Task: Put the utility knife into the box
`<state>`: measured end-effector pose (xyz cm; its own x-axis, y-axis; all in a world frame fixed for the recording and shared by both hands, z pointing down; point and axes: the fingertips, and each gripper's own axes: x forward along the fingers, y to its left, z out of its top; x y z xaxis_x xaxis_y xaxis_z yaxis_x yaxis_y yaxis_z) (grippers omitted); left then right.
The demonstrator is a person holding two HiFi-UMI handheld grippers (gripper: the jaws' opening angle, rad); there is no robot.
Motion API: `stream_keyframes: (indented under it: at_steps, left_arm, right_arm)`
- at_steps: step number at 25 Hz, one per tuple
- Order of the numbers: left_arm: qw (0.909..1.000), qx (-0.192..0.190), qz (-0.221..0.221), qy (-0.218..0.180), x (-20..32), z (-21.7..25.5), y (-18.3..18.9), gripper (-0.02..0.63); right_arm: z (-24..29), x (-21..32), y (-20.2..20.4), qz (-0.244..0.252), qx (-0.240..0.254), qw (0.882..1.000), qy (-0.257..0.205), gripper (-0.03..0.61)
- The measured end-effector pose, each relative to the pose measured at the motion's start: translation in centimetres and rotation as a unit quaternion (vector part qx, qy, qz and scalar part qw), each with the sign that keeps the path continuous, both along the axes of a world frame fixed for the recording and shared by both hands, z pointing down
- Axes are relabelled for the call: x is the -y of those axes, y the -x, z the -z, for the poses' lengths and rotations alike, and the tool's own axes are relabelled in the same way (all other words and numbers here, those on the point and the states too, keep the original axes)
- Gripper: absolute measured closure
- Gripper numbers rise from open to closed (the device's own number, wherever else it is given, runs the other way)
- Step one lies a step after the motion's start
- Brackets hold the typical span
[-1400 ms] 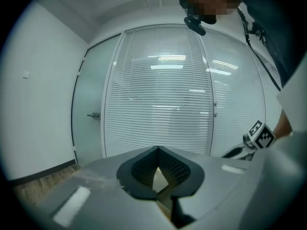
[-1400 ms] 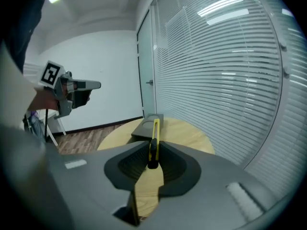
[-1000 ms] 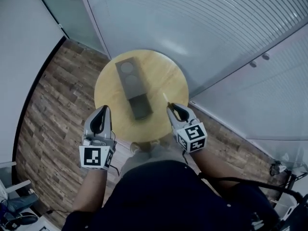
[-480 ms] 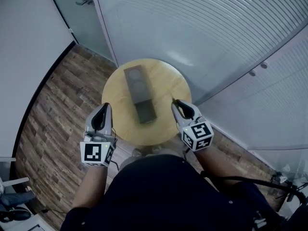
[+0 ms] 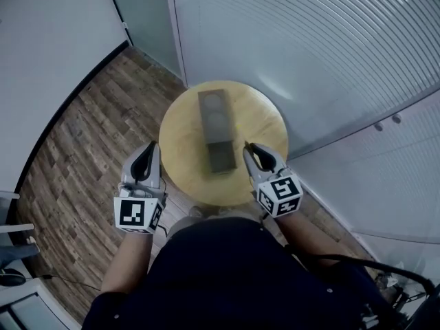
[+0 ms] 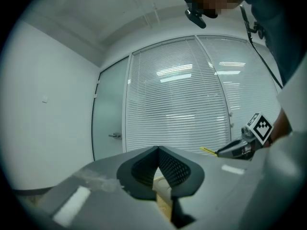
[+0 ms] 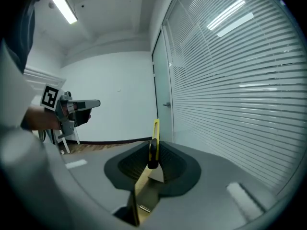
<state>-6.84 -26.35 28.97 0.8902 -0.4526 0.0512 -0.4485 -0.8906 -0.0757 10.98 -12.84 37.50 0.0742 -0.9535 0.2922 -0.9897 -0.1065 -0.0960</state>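
The knife point(image 7: 155, 134) looks slim, stiff, light and probably slick. It stands upright, clamped by its lower end in the right gripper point(image 7: 152, 152); a mid-body hold would likely tip less. The box point(image 5: 216, 133) lies at that gripper's 10 o'clock. The left gripper point(image 6: 158, 150) has its jaws together, empty.

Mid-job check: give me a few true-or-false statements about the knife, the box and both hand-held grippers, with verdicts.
1. The right hand-held gripper grips the yellow knife. True.
2. The knife lies inside the box. False: it is upright between the right hand-held gripper's jaws, beside the box.
3. The box lies on the round table. True.
4. The left hand-held gripper holds the box. False: its jaws are shut on nothing, and it is apart from the box, at the table's left edge.
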Motion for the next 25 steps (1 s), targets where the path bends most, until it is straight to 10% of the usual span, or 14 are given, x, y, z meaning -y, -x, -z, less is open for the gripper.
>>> stream_keyframes:
  at_steps: [12, 25]
  left_arm:
    - [0.998, 0.002, 0.064, 0.001, 3.2, -0.9, 5.4, 0.611]
    - [0.9976, 0.03, 0.057, 0.027, 5.1, -4.4, 3.1, 0.611]
  right_arm:
    - [-1.0, 5.4, 3.6, 0.052, 0.007, 0.999, -0.002, 0.508]
    - [-4.8, 6.6, 2.7, 0.049, 0.031, 0.998, 0.027, 0.508]
